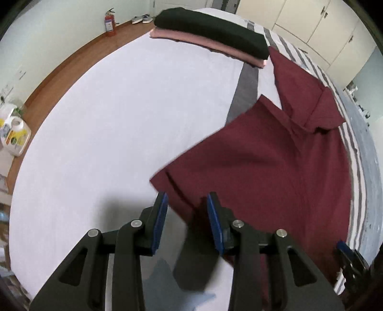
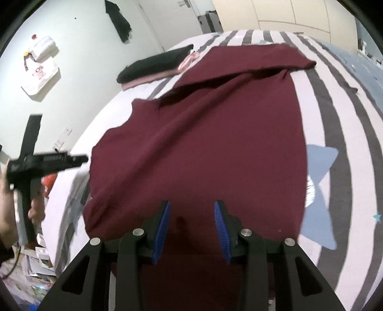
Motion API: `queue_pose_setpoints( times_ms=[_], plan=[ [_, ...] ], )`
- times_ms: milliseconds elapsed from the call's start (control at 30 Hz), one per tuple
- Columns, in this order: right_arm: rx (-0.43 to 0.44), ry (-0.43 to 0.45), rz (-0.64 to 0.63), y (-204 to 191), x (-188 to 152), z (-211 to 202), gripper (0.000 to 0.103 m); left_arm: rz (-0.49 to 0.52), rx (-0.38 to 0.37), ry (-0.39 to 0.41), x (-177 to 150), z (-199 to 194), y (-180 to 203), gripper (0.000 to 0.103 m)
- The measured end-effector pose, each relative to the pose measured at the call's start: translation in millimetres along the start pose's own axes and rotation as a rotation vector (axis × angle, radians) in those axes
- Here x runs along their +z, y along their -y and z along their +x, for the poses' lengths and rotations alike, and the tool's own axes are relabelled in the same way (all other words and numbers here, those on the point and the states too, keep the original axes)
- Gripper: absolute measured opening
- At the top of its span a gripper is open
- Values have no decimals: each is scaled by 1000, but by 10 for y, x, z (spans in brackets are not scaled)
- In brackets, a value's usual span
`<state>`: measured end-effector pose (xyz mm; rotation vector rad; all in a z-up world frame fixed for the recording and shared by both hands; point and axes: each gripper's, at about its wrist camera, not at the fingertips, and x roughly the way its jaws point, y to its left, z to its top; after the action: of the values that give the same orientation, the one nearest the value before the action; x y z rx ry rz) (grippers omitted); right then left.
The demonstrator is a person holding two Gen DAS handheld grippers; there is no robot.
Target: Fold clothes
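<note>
- maroon garment (image 2: 203,143) lies spread on the bed (image 1: 107,124), soft matte fabric with shallow creases; one sleeve (image 1: 308,95) is folded across its upper part.
- bed cover is smooth pale sheet on one side, grey-and-white stripes (image 2: 335,114) on the other, with a light blue shape (image 2: 320,162) printed just beside the garment's edge.
- a folded stack sits near the far end of the bed: black garment (image 1: 210,31) on top of a pink garment (image 1: 205,45) (both flat, rectangular, edges squared), close to the maroon sleeve.
- left gripper (image 1: 188,215) hovers over the maroon garment's near corner, its blue ribbed fingers (image 1: 160,224) parted with nothing pinched between them.
- right gripper (image 2: 192,227) is above the garment's lower hem, fingers parted; cloth is seen below the gap, not clamped.
- around the bed: red fire extinguisher (image 1: 109,22) against the wall, white detergent jug (image 1: 15,136) on the wood floor, cream wardrobe doors (image 1: 311,21), a white tote bag (image 2: 40,76) hung on the wall.
</note>
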<state>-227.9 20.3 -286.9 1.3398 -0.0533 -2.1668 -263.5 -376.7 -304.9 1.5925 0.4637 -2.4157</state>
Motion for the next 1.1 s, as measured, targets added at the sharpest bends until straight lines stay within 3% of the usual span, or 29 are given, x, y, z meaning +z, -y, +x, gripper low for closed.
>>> queue_pose_setpoints(
  times_ms=[167, 233, 333, 567, 800, 933, 1100],
  plan=[
    [-19, -28, 18, 19, -110, 102, 35, 47, 15, -20, 111, 203, 31, 30],
    [-27, -34, 26, 43, -151, 113, 35, 45, 44, -15, 114, 228, 4, 11],
    [-37, -36, 29, 67, -191, 114, 35, 7, 21, -15, 141, 197, -103, 2],
    [-52, -46, 27, 76, -202, 127, 35, -26, 19, 11, 123, -18, -333, 2],
    [-56, -54, 29, 124, -232, 113, 35, -32, 0, -16, 96, 64, -456, 3],
    [-70, -62, 30, 132, -236, 83, 34, -67, 92, 43, 112, -130, -556, 4],
    [-107, -50, 43, 57, -172, -37, 34, -5, -36, 42, -136, -495, -714, 4]
  ],
)
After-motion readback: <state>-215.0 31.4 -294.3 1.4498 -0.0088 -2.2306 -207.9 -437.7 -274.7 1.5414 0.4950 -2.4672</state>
